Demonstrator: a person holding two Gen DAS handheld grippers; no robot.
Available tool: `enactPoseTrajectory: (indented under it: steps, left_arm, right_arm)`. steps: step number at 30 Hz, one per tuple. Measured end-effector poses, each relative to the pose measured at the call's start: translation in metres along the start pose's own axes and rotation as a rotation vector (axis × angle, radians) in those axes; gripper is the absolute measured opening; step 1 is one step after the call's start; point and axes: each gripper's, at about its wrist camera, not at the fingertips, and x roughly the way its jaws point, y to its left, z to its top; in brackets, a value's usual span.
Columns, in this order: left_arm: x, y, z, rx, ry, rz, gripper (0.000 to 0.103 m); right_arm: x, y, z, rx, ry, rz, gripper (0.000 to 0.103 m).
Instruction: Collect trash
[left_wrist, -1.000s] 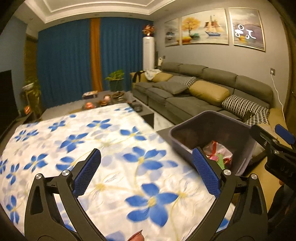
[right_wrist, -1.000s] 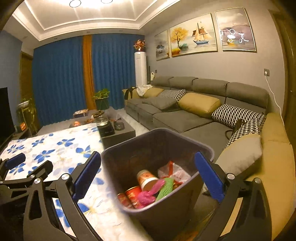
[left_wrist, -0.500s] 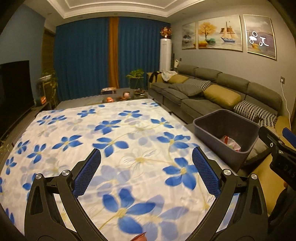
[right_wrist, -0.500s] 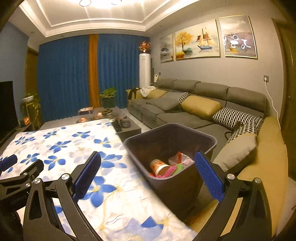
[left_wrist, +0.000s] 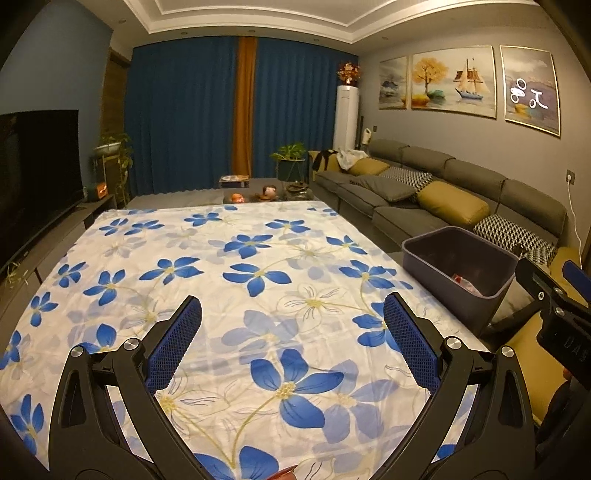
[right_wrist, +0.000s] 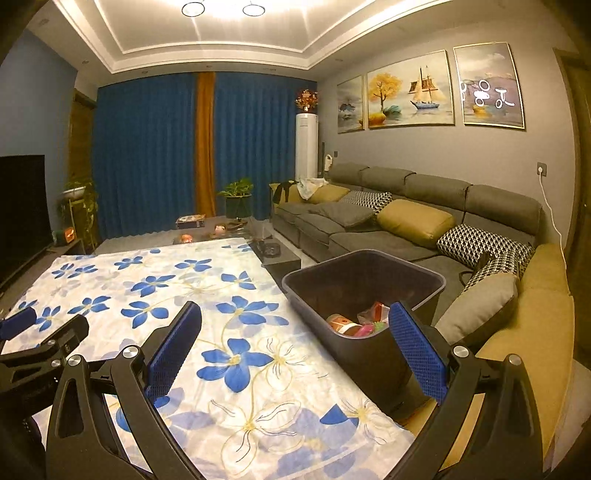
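The bin (right_wrist: 364, 291) stands off the cloth's (left_wrist: 236, 295) edge at about 3 o'clock in the left view and 1 o'clock in the right view, between cloth and sofa (right_wrist: 406, 206). Inside it lies the trash (right_wrist: 356, 321): a round tub or can, a crinkled wrapper and a pink-and-green piece, all bunched in the bottom. No loose trash shows on the cloth in either view. Judged light throughout; the wrapper would be soft and slippery and is best pinched at a fold, the tub stiffer and best taken across its sides or rim. The bin looks rigid plastic with a plain rim, its near wall the likely grip point if it must be shifted. The left gripper (left_wrist: 291, 343) hangs above the cloth, pointed across it toward 12 o'clock, jaws spread wide and holding nothing. The right gripper (right_wrist: 295, 343) sits level beside it, also spread wide and empty, its right finger (right_wrist: 417, 350) overlapping the bin's near wall in the picture; contact cannot be confirmed. Collection appears complete or close to it.
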Motion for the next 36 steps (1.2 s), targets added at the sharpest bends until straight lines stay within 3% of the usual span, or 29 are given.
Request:
enactPoseTrajectory:
  steps: [36]
  left_arm:
    - [-0.015,0.000,0.004,-0.001,-0.035,-0.006,0.097]
  right_arm:
    - [-0.004,0.001,0.000,0.008,-0.004,0.006,0.097]
